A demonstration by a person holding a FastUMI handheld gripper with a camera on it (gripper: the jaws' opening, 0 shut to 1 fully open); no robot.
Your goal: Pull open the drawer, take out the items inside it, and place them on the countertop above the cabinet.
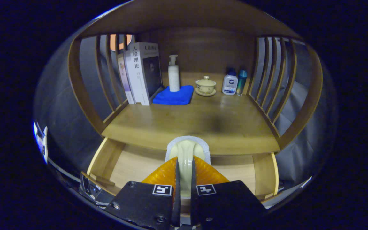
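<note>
My gripper (185,164) is shut on a cream-coloured scrubber (187,148) with a white fuzzy rim, both fingers (164,175) pressing its narrow handle. The scrubber's head sticks out just ahead of the fingertips. It hangs over the open wooden drawer (133,164), level with the front edge of the wooden countertop (203,126). The drawer floor that shows on either side of the fingers is bare; the part beneath the gripper is hidden.
At the back of the countertop stand upright books (142,73), a white pump bottle (173,75) on a folded blue cloth (174,95), a lidded tea cup on a saucer (205,86), a white lotion bottle (229,83) and a teal bottle (241,82). Slatted wooden rails (267,83) fence both sides.
</note>
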